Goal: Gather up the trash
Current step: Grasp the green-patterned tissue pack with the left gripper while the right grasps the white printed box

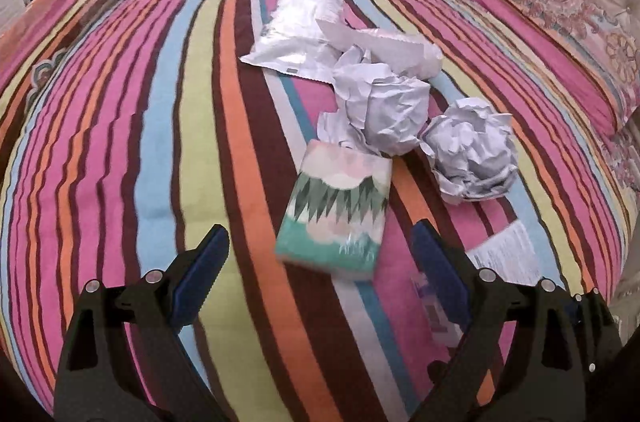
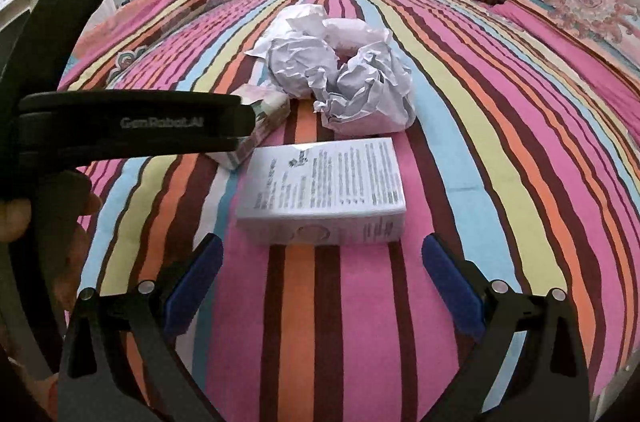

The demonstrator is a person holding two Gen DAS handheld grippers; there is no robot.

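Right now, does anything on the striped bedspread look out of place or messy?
Yes. Litter sits mid-bed: two crumpled white paper balls, a torn silvery foil wrapper, a green-and-pink tissue pack lying askew across the stripes, and a white printed carton on its side. Nothing looks spilled.

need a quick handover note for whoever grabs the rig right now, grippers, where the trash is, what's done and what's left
Left gripper: open, empty, just short of the tissue pack.
Right gripper: open, empty, just short of the white box.
Trash all on the striped bed: two paper balls, foil wrapper behind them, tissue pack and box nearest.
Done: nothing picked up.
Left: grab every piece; no bin in view.
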